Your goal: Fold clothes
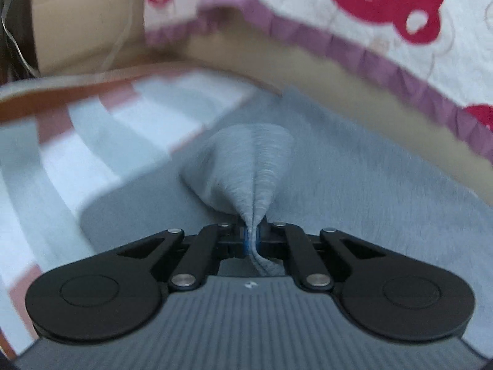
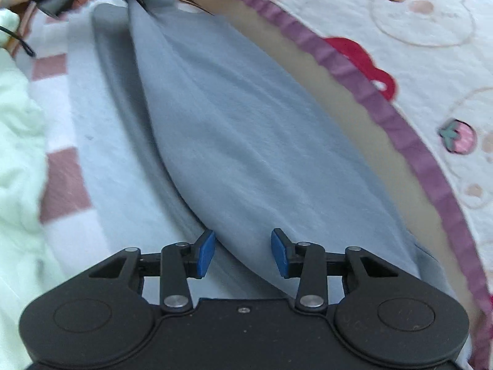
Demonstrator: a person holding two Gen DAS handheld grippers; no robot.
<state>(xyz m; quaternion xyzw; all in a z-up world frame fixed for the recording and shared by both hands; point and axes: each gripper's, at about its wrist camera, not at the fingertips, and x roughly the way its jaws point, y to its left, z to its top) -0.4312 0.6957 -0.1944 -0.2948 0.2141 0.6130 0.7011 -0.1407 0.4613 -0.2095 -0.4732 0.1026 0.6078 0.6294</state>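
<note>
Lying stretched in a long, soft fold across a checked sheet (image 2: 64,182) of pale blue, white and dusty pink, the grey garment (image 2: 240,141) is a fine-knit jersey, with its far end pinched into a gathered, ribbed peak between the blue-padded fingers of the left gripper (image 1: 252,236), which is clamped tight on the cloth. The right gripper (image 2: 243,252) stands spread wide over the near end, blue pads (image 2: 207,251) apart and holding nothing. Beside the garment runs a tan strip, then a white quilt (image 2: 431,71) with a pleated purple border, red shapes and stitched bears; mint fleece (image 2: 18,154) bunches at left.
</note>
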